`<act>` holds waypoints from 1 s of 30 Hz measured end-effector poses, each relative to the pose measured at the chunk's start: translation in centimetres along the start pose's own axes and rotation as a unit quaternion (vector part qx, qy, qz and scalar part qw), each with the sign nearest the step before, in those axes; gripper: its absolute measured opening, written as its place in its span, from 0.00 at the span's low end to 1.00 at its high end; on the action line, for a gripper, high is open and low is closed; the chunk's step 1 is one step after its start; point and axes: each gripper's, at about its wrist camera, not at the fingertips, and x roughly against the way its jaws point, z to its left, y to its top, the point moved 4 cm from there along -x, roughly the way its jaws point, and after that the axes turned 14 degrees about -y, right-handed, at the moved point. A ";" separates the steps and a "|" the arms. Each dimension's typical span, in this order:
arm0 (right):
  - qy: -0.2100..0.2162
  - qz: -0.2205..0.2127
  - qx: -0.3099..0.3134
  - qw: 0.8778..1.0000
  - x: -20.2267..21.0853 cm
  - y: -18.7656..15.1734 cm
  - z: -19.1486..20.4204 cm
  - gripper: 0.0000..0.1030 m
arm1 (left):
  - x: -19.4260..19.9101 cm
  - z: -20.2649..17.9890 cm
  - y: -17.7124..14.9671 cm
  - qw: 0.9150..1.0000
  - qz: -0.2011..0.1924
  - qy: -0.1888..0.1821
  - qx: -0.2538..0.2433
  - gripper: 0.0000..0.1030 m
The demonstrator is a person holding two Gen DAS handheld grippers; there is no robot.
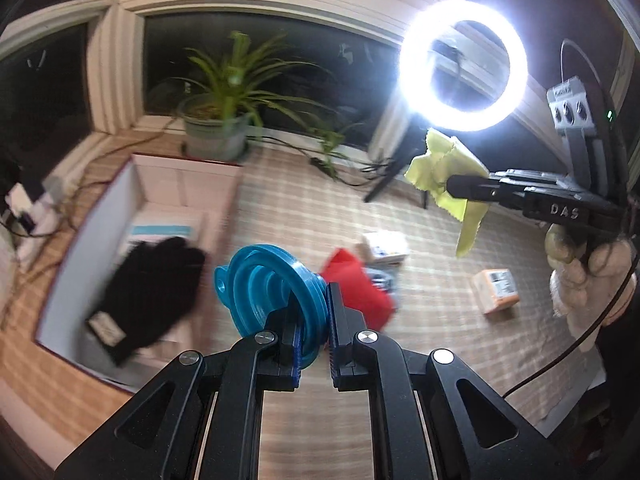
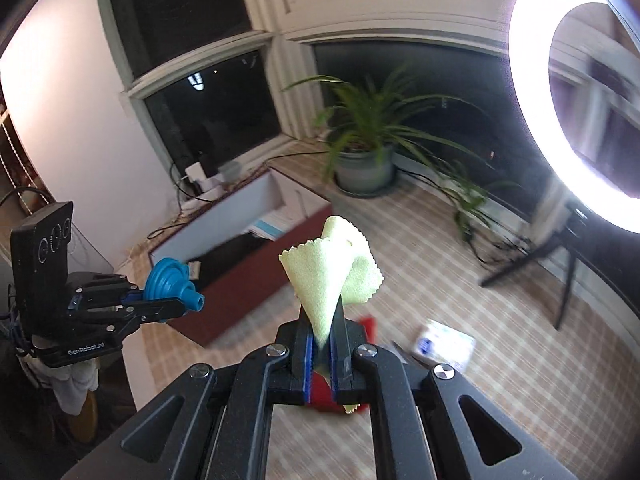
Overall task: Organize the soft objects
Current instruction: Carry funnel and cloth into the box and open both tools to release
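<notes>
A: What is each hand carrying?

B: The left gripper [image 1: 312, 336] has its fingers clamped on the rim of a blue funnel [image 1: 264, 280], the collapsible kind. The right gripper [image 2: 322, 344] has its fingers pinched together on a yellow cloth [image 2: 332, 268], which stands up out of the jaws in a loose fold. Both things are held in the air above the checked tablecloth [image 1: 304, 208].

A: Where does the box sit from them?

B: The open box [image 1: 80, 248] is the landmark. It lies ahead and to the left of the funnel, with a black glove [image 1: 152, 284] already lying inside it. The funnel hangs just beside the box's near right wall, its spout pointing away from the box. The cloth is well to the right of the box, beyond the funnel.

A: So which hand goes first?

B: The left one is nearer, I judge; a short swing left puts the funnel over the opening. The cloth must cross further. A red cloth [image 1: 360, 288] still lies on the table right of the box.
</notes>
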 end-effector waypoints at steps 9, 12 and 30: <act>0.019 0.010 0.007 1.000 -4.9 6.0 8.4 0.05 | 2.9 8.7 1.1 0.998 0.037 0.042 -0.011 0.09; 0.019 0.020 0.001 1.000 -7.1 7.6 10.4 0.05 | 2.7 11.0 1.3 0.997 0.055 0.052 -0.016 0.08; 0.037 0.127 -0.040 0.990 -21.0 10.3 15.4 0.05 | -1.0 17.6 1.3 0.991 0.131 0.034 -0.001 0.09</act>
